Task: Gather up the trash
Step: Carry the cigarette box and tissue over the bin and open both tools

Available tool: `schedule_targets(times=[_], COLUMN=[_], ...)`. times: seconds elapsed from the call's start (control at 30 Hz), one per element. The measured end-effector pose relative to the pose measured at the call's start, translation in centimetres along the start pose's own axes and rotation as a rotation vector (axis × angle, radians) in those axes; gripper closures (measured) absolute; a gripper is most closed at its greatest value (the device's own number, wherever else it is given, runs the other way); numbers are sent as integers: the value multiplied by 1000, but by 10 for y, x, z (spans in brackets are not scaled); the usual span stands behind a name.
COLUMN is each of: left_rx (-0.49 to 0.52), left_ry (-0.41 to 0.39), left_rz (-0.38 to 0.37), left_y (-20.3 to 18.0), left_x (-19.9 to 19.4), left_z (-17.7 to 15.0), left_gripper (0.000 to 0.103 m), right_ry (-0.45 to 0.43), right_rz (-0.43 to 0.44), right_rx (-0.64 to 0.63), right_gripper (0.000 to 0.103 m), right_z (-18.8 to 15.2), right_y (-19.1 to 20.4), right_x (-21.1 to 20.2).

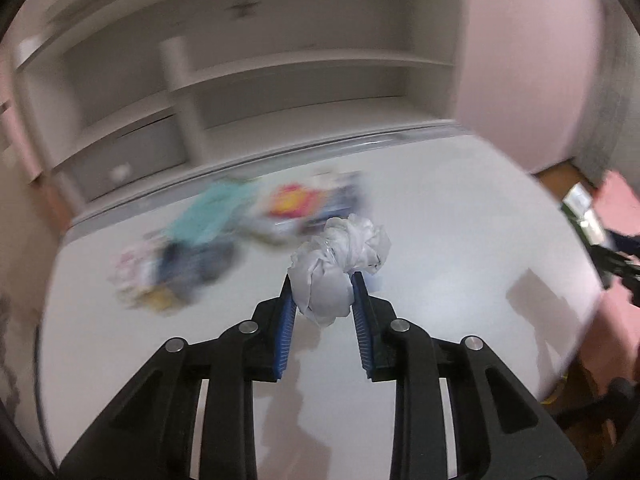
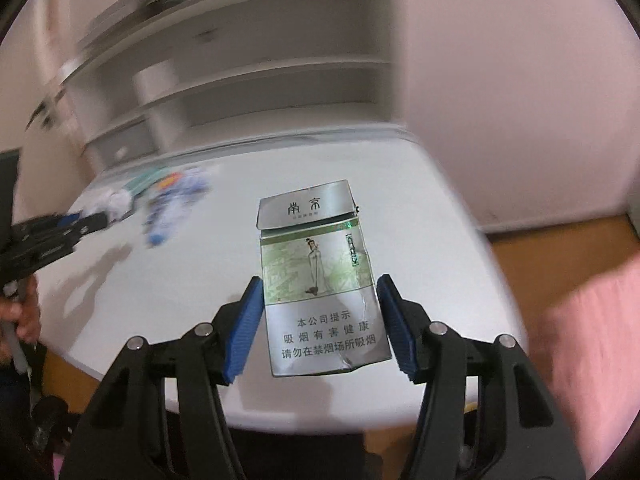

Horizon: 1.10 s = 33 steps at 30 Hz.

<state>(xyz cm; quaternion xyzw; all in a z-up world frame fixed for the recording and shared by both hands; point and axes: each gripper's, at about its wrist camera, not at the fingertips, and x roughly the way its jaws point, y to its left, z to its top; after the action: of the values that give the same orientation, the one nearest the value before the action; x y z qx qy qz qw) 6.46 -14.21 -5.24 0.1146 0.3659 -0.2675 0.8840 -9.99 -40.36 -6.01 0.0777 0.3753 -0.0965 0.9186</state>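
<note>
My left gripper is shut on a crumpled white plastic wad, which it holds at its fingertips above the white table. In the right wrist view this gripper reaches in from the left edge with the white wad at its tip. My right gripper is shut on a dented silver and green cigarette pack. The blue pads press on the pack's two long sides. The pack stands upright above the near part of the table, with its lid end pointing away.
Blurred wrappers lie on the table's far left: a teal one, a red and yellow one and a dark blue one. White shelves stand behind the table. Wooden floor and a pink sleeve are at the right.
</note>
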Motion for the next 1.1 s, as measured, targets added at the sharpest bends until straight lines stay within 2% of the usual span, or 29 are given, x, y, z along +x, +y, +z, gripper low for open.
schedule_targets(times=[0.13,0.3,0.37,0.53,0.73,0.8,0.93,1.1], left_rx=[101,224,281,386,485,504,515,497], left_ry=[-21,9,21,82,102,146,229,304], left_rz=[-142,-370,-440,-597,-644,-657,-658,-655], left_y=[-85,-205,-251,-358,-434,-453,-478,-490], left_x=[3,7,8,28,66,85,116,141], left_z=[9,8,3,-22,-61,-74,-93,-110], left_gripper=[76,76,76,76,76,76,76,76], right_ry=[-10,-3,13,87,182,227,307,316], right_rz=[-135,-299,-353,-425,-421,-405,-348,-350], right_rx=[173,387,459,635,771,815,897,907], right_gripper=[46,46,46,46,46,46,46,46], right_z=[-35,-94,-116,-173,-222,-231,-251,-254], right_y=[-82,-181,-212,-278,-322,-328,-343,-345], right_x=[-26,-64,-74,-85,-67,-54,-33,-31])
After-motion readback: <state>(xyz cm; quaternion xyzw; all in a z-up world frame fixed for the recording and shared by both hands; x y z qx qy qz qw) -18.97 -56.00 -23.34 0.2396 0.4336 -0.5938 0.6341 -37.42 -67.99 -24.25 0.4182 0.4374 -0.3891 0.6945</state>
